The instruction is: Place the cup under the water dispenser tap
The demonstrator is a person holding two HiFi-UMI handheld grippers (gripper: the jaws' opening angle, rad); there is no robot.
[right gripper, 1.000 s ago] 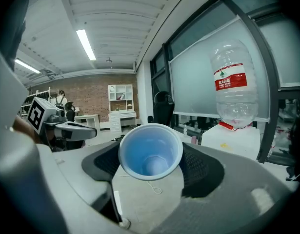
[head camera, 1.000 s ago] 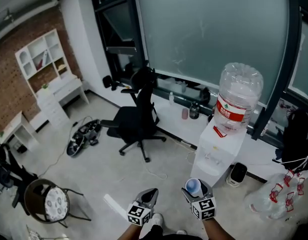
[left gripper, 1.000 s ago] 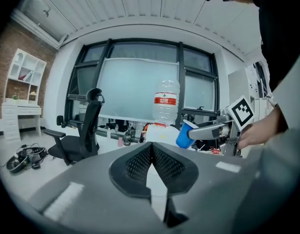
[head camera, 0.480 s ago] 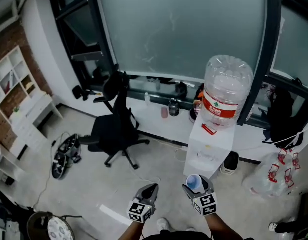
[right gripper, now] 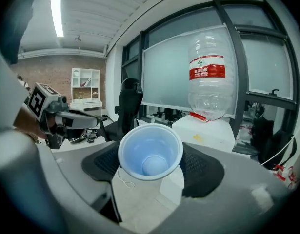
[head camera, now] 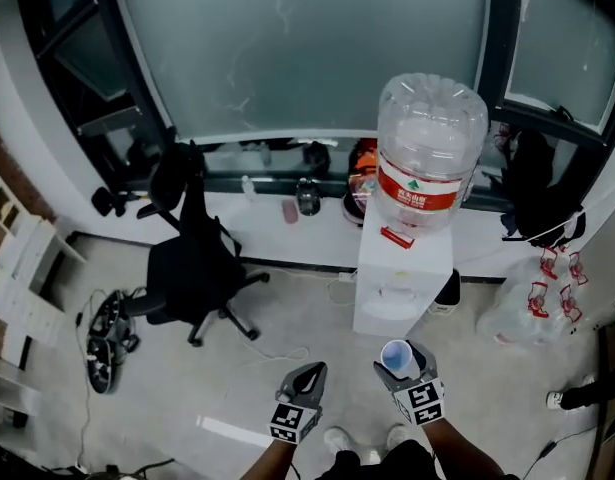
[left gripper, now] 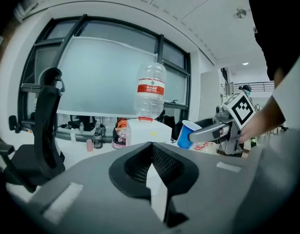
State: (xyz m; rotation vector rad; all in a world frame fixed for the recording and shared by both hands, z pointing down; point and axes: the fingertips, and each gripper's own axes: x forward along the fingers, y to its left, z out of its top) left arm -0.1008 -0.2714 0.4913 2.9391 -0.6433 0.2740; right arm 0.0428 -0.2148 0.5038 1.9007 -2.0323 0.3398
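Note:
A light blue plastic cup [right gripper: 140, 152] sits upright between the jaws of my right gripper [right gripper: 152, 164], which is shut on it; the cup is empty. In the head view the cup [head camera: 396, 355] and right gripper [head camera: 406, 365] hover over the floor, a short way in front of the white water dispenser [head camera: 399, 273] with its large clear bottle [head camera: 428, 153]. The dispenser's tap recess faces me, but I cannot make out the tap. My left gripper [head camera: 309, 377] is beside the right one, jaws together and empty [left gripper: 150, 147]. From it I see the cup [left gripper: 186, 134] to the right of the dispenser [left gripper: 145, 132].
A black office chair [head camera: 192, 268] stands left of the dispenser. The white window ledge [head camera: 257, 218] behind carries small bottles and a flask. A white plastic bag [head camera: 527, 308] and a dark hanging bag [head camera: 532, 193] are on the right. Cables and gear [head camera: 105, 333] lie on the floor at left.
The head view has swung right, so the dispenser now stands centred and closer. Both grippers have moved toward it. The cup stays in the right gripper.

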